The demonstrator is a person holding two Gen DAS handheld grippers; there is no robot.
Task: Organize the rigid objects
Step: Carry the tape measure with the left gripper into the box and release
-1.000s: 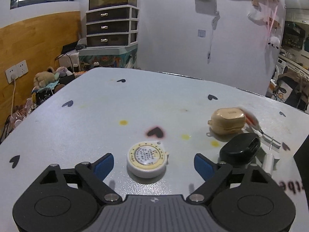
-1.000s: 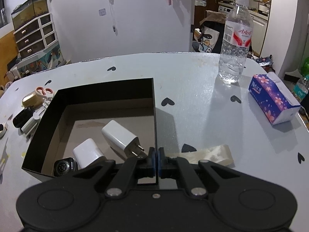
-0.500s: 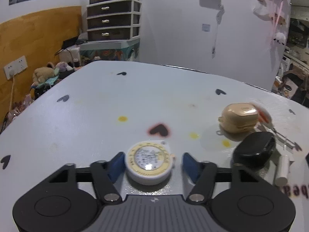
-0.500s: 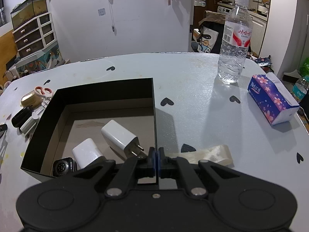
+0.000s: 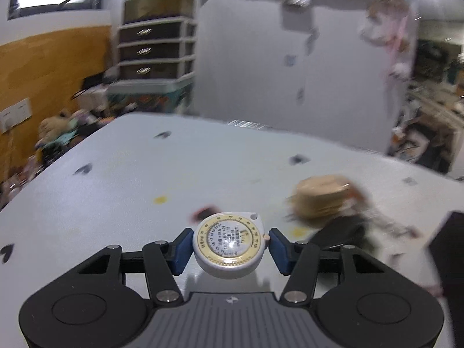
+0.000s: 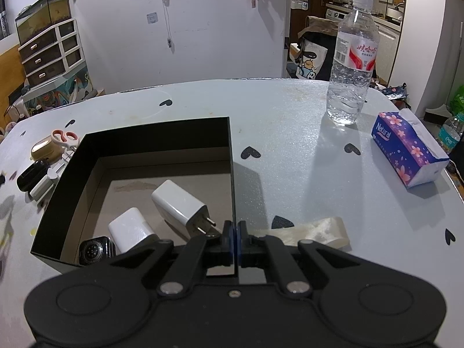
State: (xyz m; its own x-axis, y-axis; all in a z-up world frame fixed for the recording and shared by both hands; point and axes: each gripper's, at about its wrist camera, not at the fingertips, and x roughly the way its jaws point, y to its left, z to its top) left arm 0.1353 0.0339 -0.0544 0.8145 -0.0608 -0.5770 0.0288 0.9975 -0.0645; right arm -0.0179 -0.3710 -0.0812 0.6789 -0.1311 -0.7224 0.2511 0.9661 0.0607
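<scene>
My left gripper [image 5: 229, 246] is shut on a round white tape measure [image 5: 229, 245] with a yellow dial and holds it above the grey table. Beyond it, blurred, lie a tan earbud case [image 5: 320, 200] and a black case [image 5: 340, 230]. My right gripper [image 6: 234, 239] is shut on the right wall of an open black box [image 6: 232, 171]. The box holds two white chargers [image 6: 181, 204] [image 6: 132, 229] and a smartwatch [image 6: 94, 250]. The tan case [image 6: 43, 150], the black case [image 6: 30, 175], scissors [image 6: 65, 137] and a white stick [image 6: 42, 188] lie left of the box.
A water bottle [image 6: 352, 66] stands at the table's far right. A purple tissue pack [image 6: 406, 148] lies near the right edge. A strip of clear tape [image 6: 313, 230] lies just right of my right gripper. The box corner [image 5: 449, 255] shows at the left wrist view's right edge.
My left gripper closed on the tape measure and lifted it off the table; its view is now blurred by motion. My right gripper has stayed shut on the box wall.
</scene>
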